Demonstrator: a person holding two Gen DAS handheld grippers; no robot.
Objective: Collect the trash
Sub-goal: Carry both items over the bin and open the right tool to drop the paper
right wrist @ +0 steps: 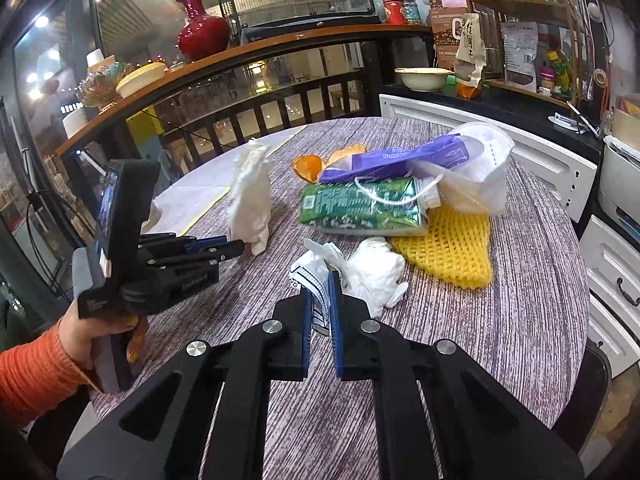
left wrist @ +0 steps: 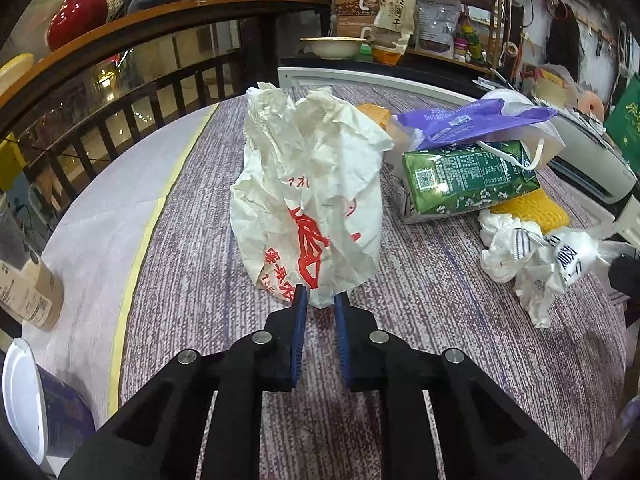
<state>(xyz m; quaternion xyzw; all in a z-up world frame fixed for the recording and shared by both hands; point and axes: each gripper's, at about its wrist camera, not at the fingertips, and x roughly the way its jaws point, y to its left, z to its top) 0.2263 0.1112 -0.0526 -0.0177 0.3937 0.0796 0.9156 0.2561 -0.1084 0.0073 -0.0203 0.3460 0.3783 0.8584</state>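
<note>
Purple cup (left wrist: 48, 404) cut off at frame edge; bottle (left wrist: 24, 284) likewise.

You had open striped tabletop (right wrist: 520, 340) in front of and to the right of your right gripper (right wrist: 320, 300). Ahead of it the way was blocked by a heap: crumpled white tissue (right wrist: 376, 268), yellow foam net (right wrist: 452, 252), green printed carton (right wrist: 360, 208) and white face mask (right wrist: 480, 160), all touching. Between the upright crumpled white paper bag with red print (left wrist: 308, 184) and that carton ran a bare lane. On your left, a tan bottle (left wrist: 28, 292) and a white-lidded cup (left wrist: 24, 400) crowded the table edge
</note>
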